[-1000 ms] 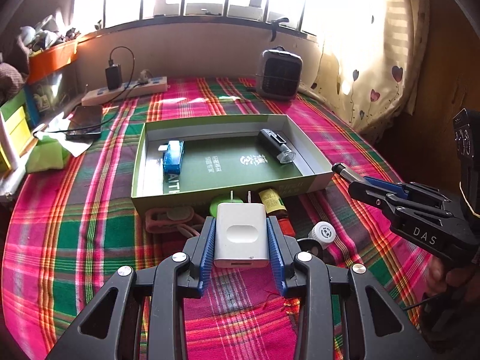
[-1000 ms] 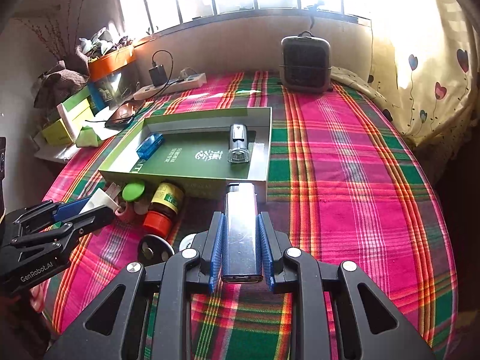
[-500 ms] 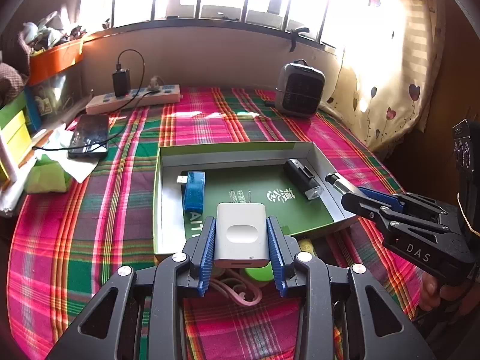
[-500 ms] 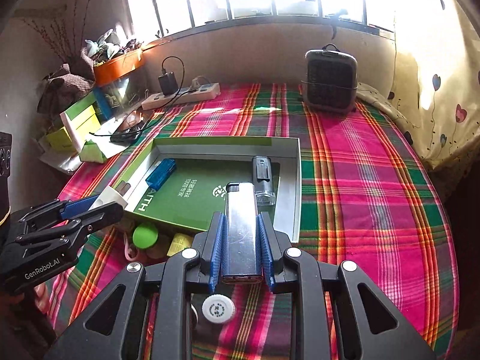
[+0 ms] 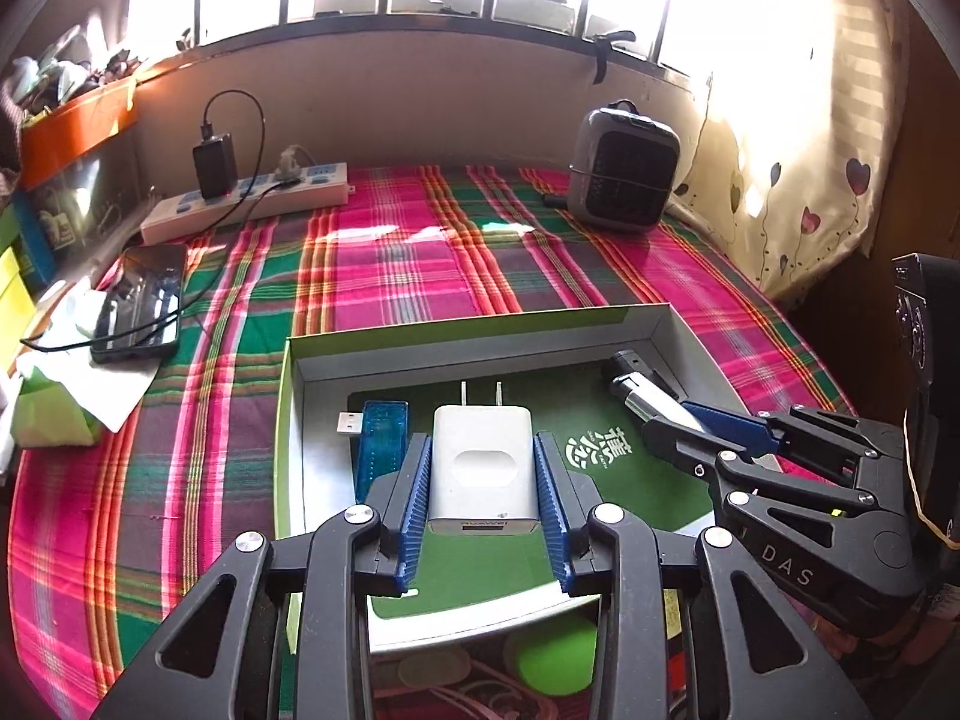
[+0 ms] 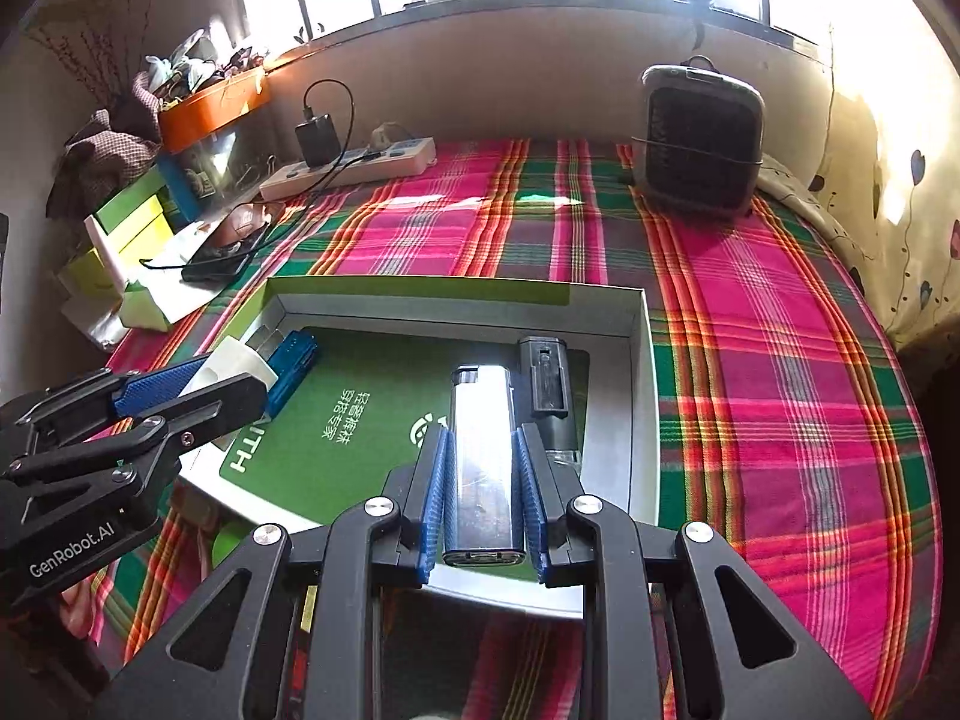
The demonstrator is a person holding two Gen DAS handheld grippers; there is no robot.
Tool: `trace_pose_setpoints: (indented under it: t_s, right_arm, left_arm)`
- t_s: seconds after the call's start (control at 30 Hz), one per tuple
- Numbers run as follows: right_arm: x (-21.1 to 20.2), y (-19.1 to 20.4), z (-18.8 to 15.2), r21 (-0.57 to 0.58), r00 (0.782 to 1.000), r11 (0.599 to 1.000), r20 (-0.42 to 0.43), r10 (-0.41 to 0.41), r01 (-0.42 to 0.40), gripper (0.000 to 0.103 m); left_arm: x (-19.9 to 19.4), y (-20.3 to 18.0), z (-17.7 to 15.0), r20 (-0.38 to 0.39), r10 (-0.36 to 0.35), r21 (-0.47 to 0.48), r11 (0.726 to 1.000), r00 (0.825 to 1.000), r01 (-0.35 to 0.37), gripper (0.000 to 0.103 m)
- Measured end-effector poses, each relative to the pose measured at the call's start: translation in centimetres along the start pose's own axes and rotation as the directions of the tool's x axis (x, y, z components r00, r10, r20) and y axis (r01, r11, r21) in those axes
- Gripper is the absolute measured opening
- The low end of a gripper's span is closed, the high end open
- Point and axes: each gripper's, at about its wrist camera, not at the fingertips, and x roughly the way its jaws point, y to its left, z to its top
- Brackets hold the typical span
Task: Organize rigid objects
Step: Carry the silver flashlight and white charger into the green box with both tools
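Box sits below both loads: left fingers clamp a charger, right fingers a lighter. Next, I judge: lower, release inside.

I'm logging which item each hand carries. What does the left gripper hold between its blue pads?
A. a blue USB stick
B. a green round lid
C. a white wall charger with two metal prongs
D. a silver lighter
C: the left gripper is clamped on the white wall charger with two metal prongs, held over the shallow green-rimmed cardboard box.
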Motion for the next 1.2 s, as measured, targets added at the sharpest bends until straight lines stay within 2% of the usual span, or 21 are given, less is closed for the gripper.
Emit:
trace_pose_setpoints:
  t_s: [0.63,1.2]
  right_arm:
    - [3.4,0.1,1.3,-0.015,0.999,0.999,-0.039,0.029,-0.030,0.024]
    - [3.8,0.1,1.3,-0.050,0.998,0.997,-0.014,-0.059,0.058,0.024]
  left_arm:
    - [3.6,-0.4,0.6,-0.047,-0.001,0.023,1.000,0.999,0.002,0.032]
    - [5.4,-0.3,0.5,-0.071,0.037,0.037,0.999,0.997,-0.035,0.032]
